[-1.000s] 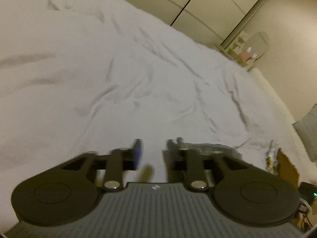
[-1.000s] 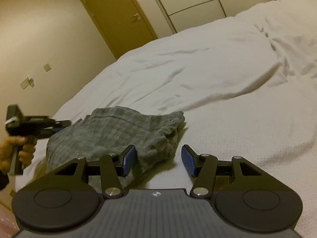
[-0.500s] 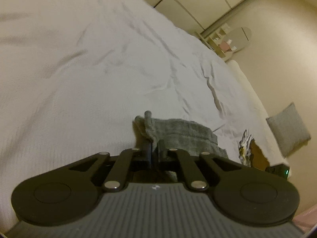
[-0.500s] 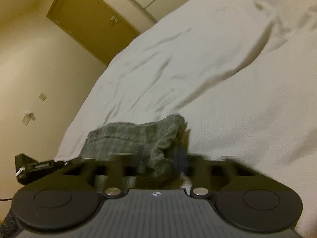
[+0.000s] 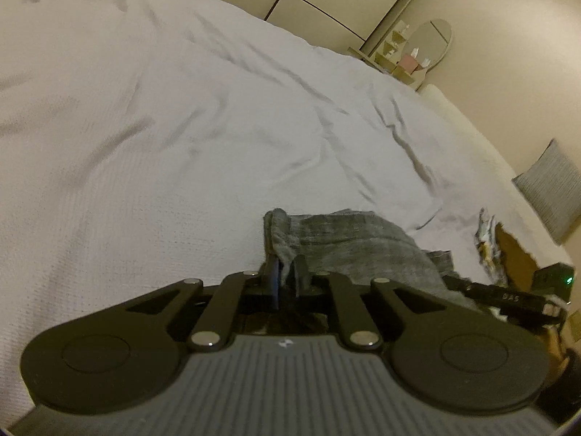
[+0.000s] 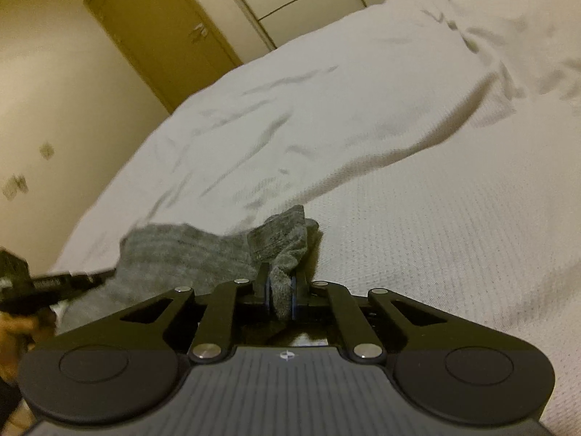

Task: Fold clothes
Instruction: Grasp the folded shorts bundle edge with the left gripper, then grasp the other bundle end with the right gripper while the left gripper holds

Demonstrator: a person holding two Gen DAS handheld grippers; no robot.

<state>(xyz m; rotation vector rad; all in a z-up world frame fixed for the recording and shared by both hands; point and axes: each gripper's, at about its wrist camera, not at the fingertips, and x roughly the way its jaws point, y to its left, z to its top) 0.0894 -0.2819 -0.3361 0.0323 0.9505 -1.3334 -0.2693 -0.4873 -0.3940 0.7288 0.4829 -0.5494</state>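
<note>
While the gray cloth (image 5: 348, 239) lies on the white bed (image 5: 145, 145), we pinch one corner tight in our left gripper (image 5: 287, 276) and another corner tight in our right gripper (image 6: 280, 287).

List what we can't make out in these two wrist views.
- Grey garment: its type and near part, hidden behind the left gripper body, left view.
- Right gripper: how much cloth it holds, covered by its fingers, right view.
- Items on the shelf: too small, left view.
- Hand: blurred, cut by the left edge, right view.
</note>
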